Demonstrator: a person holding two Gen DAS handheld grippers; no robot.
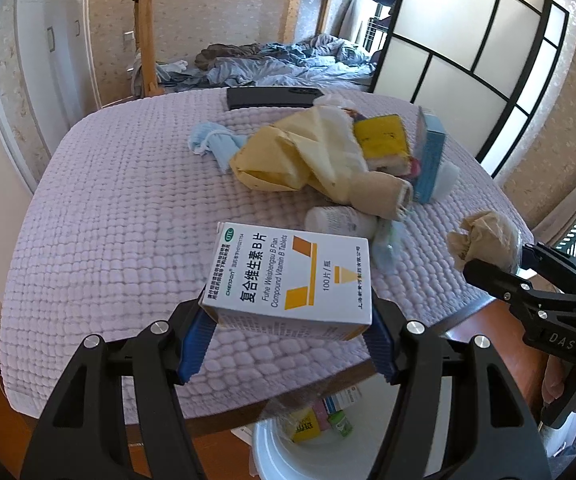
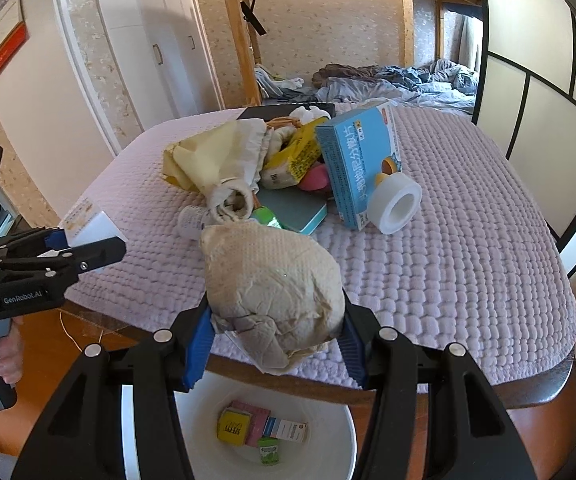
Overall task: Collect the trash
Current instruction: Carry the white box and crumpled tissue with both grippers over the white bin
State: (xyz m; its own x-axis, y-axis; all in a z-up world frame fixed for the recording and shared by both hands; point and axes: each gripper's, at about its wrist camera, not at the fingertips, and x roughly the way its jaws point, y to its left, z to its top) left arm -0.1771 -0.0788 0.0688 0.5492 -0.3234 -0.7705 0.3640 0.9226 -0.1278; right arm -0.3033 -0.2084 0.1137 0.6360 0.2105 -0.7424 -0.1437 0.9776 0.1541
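My left gripper (image 1: 288,332) is shut on a white vitamin B box (image 1: 292,280) and holds it over the table's front edge. My right gripper (image 2: 273,340) is shut on a crumpled beige paper wad (image 2: 271,288), also above the front edge; it also shows in the left wrist view (image 1: 484,240). A white bin (image 2: 328,440) stands on the floor below both grippers, with several small packets inside; it also shows in the left wrist view (image 1: 271,452). More trash lies piled on the table: a yellow bag (image 1: 283,156), a blue box (image 2: 358,168), a tape roll (image 2: 396,204), a white bottle (image 1: 336,220).
The table has a quilted lilac cover (image 1: 127,200). A black phone (image 1: 271,97) lies at its far edge. A blue face mask (image 1: 215,144) lies left of the pile. A bunk bed with rumpled bedding (image 1: 296,64) stands behind, and a sliding screen (image 1: 480,52) to the right.
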